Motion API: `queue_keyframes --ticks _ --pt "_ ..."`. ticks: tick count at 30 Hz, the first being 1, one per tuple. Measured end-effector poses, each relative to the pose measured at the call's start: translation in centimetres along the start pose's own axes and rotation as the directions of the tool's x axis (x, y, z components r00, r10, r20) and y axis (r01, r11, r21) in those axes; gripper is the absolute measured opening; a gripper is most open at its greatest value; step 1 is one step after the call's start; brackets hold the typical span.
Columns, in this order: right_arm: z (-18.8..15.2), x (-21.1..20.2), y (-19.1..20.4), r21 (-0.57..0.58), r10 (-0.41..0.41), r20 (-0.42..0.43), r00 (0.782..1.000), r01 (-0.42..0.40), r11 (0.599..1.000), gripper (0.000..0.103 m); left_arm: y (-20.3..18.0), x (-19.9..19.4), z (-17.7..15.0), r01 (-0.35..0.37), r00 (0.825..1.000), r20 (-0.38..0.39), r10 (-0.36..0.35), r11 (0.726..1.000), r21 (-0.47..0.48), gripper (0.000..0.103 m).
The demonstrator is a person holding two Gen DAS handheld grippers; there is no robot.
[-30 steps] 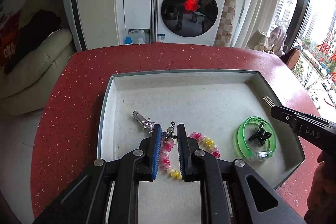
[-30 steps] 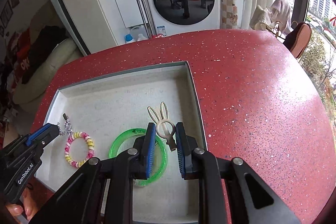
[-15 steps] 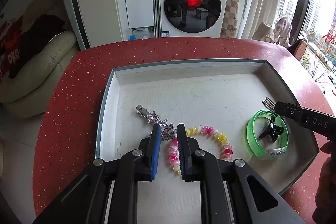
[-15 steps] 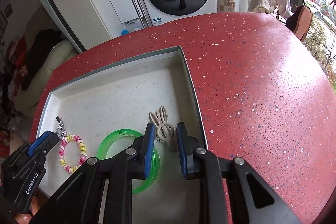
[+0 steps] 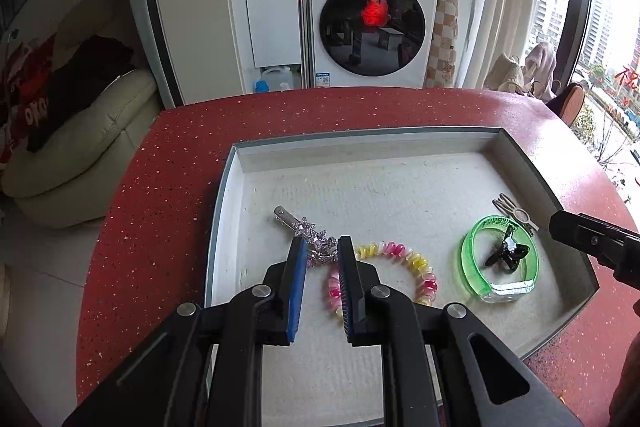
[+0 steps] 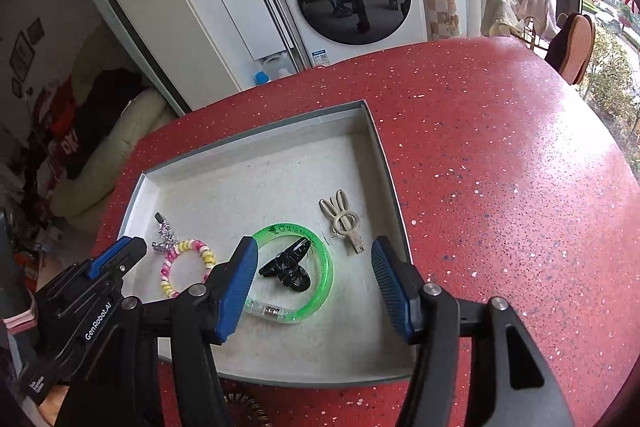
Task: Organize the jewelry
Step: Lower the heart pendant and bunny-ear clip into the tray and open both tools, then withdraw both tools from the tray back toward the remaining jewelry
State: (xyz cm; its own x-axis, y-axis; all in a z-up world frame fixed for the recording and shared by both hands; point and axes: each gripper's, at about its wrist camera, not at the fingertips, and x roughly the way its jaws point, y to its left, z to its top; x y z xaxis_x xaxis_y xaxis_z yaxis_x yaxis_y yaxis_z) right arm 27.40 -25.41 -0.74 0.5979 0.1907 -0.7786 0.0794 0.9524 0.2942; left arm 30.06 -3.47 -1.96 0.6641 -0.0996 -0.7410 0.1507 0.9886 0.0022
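Jewelry lies in a grey tray [image 6: 384, 163] on the red tabletop [image 6: 500, 167]: a beige clip [image 6: 344, 223], long axis toward the far wall, just beside a green bangle [image 6: 326, 281] ringing a black claw clip [image 6: 290, 263]. Right gripper [image 6: 312, 279] jaws are opening, gripping nothing. Left gripper [image 5: 322, 263] jaws stand nearly together at a star hairpin [image 5: 308, 233] beside a beaded bracelet [image 5: 416, 263]; whether they grip it I cannot tell.

Tray [image 6: 376, 147]: grey rim, off-white floor. Inside it: translucent green bangle [image 6: 326, 283], black claw clip [image 6: 288, 265], pink-yellow-white coil bracelet [image 6: 188, 259]. Beneath it: white-speckled red table [image 6: 500, 187].
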Motion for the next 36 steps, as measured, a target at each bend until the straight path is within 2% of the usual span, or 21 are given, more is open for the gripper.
queue_keyframes --ticks 12,13,14,15,16,18,20,26,36 --pt "-2.9 -4.2 0.4 -0.014 0.017 0.030 0.999 -0.017 1.000 0.072 0.6 -1.6 -0.9 0.013 1.000 0.001 -0.013 1.000 -0.014 0.034" --pt "-3.3 -4.4 0.4 -0.015 0.017 0.029 0.999 -0.017 1.000 0.072 0.6 -1.7 -1.0 0.013 1.000 0.002 -0.013 1.000 -0.014 0.038" --pt "-3.5 -4.6 0.4 -0.016 0.019 0.029 0.999 -0.019 1.000 0.073 0.7 -1.8 -1.1 0.013 1.000 0.003 -0.013 1.000 -0.015 0.051" --pt "-3.7 -4.8 0.4 -0.017 0.022 0.028 0.999 -0.022 1.000 0.073 0.7 -1.9 -1.1 0.008 1.000 0.003 -0.008 1.000 -0.020 0.100" --pt "-4.2 -5.1 0.4 -0.017 0.025 0.026 0.999 -0.025 1.000 0.073 0.9 -2.2 -1.1 -0.007 1.000 0.020 0.008 0.999 -0.035 0.103" --pt "-4.6 -5.4 0.4 -0.019 0.030 0.021 0.999 -0.030 0.999 0.073 1.0 -2.8 -1.1 -0.008 0.999 0.047 0.010 0.999 -0.045 0.103" --pt "-5.1 -5.8 0.4 -0.020 0.034 0.019 0.999 -0.034 0.999 0.081 1.1 -3.1 -1.0 0.004 0.999 0.033 -0.002 0.999 -0.045 0.103" --pt "-7.0 -6.7 0.6 -0.035 0.042 0.007 0.999 -0.042 0.998 0.084 1.1 -5.3 -2.3 0.008 0.998 0.061 -0.006 1.000 -0.028 0.103" --pt "-11.1 -7.6 0.6 -0.077 0.013 -0.049 0.999 -0.017 0.997 0.086 1.1 -8.2 -7.6 0.078 0.997 -0.024 -0.080 0.995 -0.056 0.103"
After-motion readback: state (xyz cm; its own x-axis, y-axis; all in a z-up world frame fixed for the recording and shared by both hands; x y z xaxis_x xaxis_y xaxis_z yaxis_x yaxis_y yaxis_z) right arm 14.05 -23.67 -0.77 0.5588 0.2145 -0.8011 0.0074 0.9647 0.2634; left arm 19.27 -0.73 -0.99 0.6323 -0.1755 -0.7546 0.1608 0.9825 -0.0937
